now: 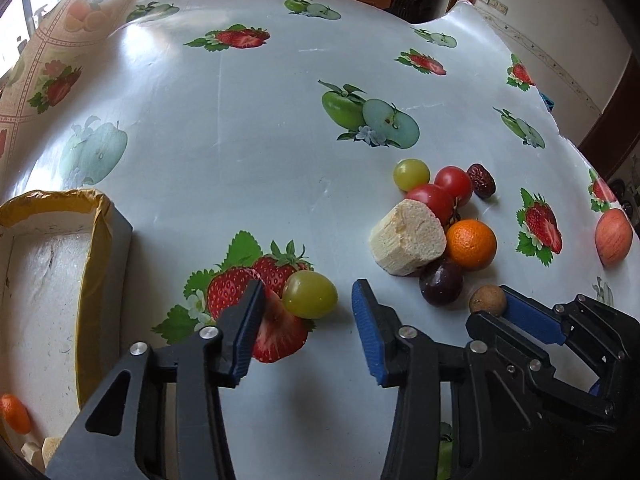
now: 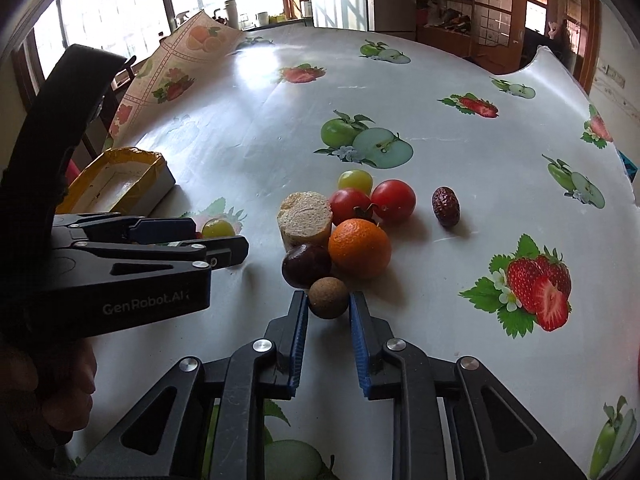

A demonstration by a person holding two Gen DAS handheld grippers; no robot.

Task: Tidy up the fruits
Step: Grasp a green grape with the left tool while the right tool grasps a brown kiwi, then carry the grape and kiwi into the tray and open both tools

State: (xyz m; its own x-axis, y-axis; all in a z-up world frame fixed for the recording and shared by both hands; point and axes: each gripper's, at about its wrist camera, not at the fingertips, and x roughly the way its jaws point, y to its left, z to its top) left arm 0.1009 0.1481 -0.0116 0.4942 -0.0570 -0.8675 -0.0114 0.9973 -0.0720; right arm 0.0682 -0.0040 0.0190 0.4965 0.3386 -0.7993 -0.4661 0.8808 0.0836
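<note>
A green grape (image 1: 310, 294) lies on the fruit-print tablecloth (image 1: 240, 140) between the fingers of my left gripper (image 1: 308, 300); a gap shows on each side of it, so the gripper is open. My right gripper (image 2: 329, 300) is shut on a small brown round fruit (image 2: 329, 298), its blue pads (image 2: 301, 320) pressing both sides. Just beyond lie a dark plum (image 2: 306, 266), a mandarin (image 2: 359, 248), a pale bread-like chunk (image 2: 306, 220), two red tomatoes (image 2: 394, 200), a second green grape (image 2: 355, 182) and a red date (image 2: 446, 206).
A white box with yellow-taped rim (image 1: 96, 240) stands at the left and holds a small orange fruit (image 1: 15, 414) and pale pieces. A pinkish apple (image 1: 613, 236) sits near the table's right edge. A hand (image 2: 60, 380) grips the left gripper's handle.
</note>
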